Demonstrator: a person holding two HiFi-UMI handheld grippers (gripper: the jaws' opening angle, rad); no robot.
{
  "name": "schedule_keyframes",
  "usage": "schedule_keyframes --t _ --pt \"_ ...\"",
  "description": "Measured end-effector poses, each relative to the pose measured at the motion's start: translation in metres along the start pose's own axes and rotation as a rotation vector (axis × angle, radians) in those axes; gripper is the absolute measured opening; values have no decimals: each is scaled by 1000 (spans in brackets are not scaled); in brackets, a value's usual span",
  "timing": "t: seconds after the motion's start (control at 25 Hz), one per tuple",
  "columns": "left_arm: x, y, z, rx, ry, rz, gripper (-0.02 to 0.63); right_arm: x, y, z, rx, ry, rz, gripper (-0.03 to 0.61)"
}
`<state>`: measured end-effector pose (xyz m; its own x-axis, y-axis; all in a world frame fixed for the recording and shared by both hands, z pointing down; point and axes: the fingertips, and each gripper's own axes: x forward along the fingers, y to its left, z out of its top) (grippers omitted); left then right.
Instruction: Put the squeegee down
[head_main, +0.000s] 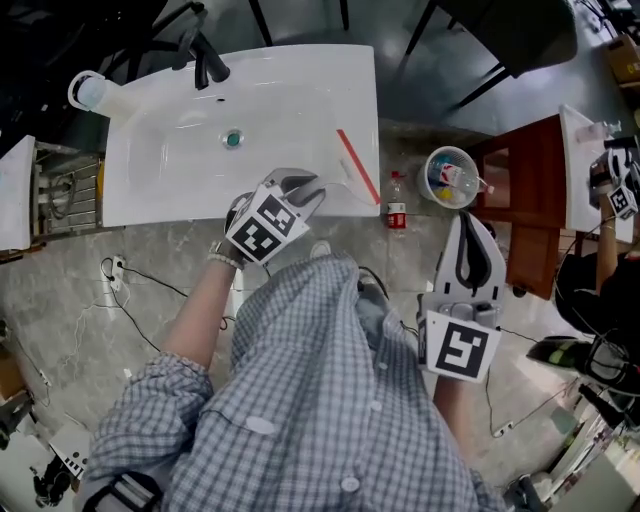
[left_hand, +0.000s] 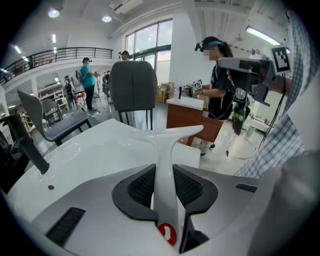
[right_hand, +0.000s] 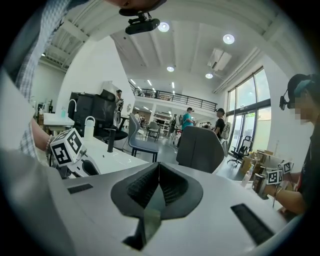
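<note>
Red squeegee (head_main: 357, 166) blade shows only in head view; left gripper (left_hand: 164, 175) clamps its handle, right gripper (right_hand: 158, 170) closed.

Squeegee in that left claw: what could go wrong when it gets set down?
1. The squeegee's red blade is close to the sink's right edge; released there, it might tip off toward the small bottle on the floor.
2. The left gripper clamps only the thin white handle, so the wide blade could swing or land unevenly.
3. The basin looks glossy and dished, so it may slide toward the drain.
</note>
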<state>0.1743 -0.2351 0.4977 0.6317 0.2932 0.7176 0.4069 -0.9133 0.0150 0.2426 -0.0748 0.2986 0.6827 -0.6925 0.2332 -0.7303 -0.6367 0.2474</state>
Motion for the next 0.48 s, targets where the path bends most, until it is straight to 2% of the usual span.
schedule_keyframes --t 0.24,0.48 --pt "16 -4 -8 15 42 -37 98 1 -7 -5 9 18 -29 9" --pt "24 -4 -11 92 96 -39 98 2 -10 -7 16 24 -42 9"
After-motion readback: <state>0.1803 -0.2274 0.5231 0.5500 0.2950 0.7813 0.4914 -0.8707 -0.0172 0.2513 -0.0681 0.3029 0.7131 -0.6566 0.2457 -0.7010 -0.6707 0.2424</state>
